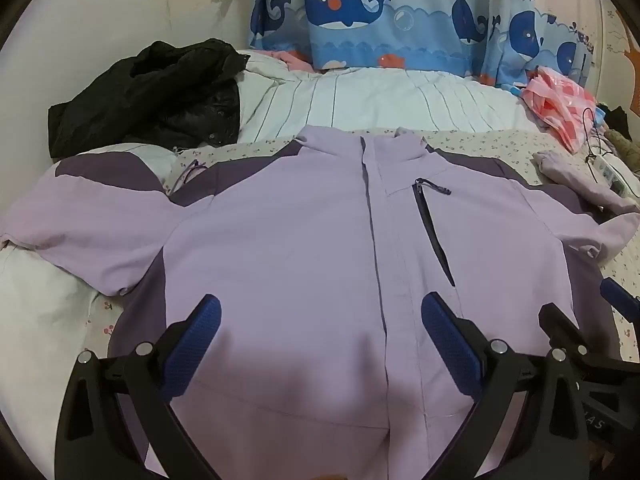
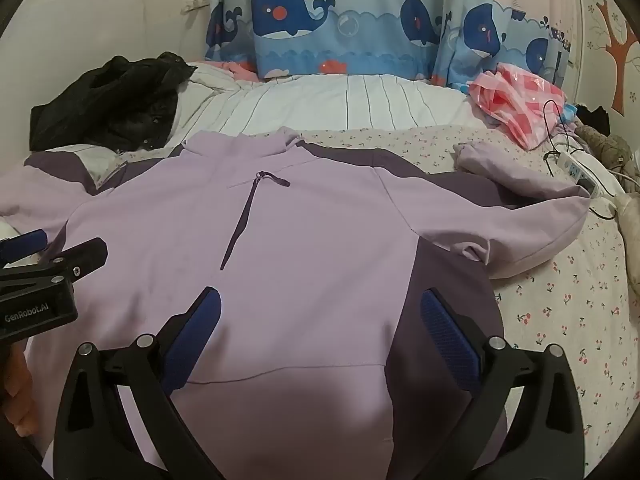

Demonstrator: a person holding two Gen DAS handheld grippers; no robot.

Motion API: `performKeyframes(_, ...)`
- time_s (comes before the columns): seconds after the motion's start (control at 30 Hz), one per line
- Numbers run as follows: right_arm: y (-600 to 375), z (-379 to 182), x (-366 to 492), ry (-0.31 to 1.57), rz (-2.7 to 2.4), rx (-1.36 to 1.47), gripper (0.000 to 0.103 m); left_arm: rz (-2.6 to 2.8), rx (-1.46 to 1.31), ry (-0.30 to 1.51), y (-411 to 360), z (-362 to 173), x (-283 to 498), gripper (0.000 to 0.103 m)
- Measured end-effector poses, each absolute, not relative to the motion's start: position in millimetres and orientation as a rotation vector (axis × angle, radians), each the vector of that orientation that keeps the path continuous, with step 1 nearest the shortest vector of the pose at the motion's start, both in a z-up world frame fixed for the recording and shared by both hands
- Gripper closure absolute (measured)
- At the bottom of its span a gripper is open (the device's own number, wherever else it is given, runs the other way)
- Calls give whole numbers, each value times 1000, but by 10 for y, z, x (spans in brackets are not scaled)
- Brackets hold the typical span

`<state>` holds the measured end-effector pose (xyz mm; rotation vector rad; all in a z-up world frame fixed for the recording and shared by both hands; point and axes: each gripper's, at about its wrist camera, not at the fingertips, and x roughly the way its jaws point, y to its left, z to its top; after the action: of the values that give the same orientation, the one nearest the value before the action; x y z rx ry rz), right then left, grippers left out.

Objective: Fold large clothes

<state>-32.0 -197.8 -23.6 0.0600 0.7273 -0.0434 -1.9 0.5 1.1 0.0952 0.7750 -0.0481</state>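
A lilac jacket with dark purple panels lies face up on the bed, zipped, collar at the far end, both sleeves spread out. It also shows in the right wrist view. My left gripper is open and empty, above the jacket's lower front near the zip. My right gripper is open and empty, above the jacket's lower right side. The right gripper shows at the right edge of the left wrist view. The left gripper shows at the left edge of the right wrist view.
A black garment lies crumpled at the far left. A striped white quilt lies behind the jacket. A pink plastic bag and a power strip with cables lie at the far right. A whale curtain hangs behind. The floral sheet shows at the right.
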Motion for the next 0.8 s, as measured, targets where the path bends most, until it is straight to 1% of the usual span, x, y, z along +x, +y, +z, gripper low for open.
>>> performKeyframes(0.47,-1998,-245,-323,736,-45,45,7,-53,91,818,-28,-51,23,7)
performKeyframes(0.7,-1980,-306,-286,744,-42,47,7,-94,-33,896,149,-139,100,7)
performKeyframes(0.8,-1996,-313,-293,752,-41,51,7,-83,-47,891,193,-143,98,7)
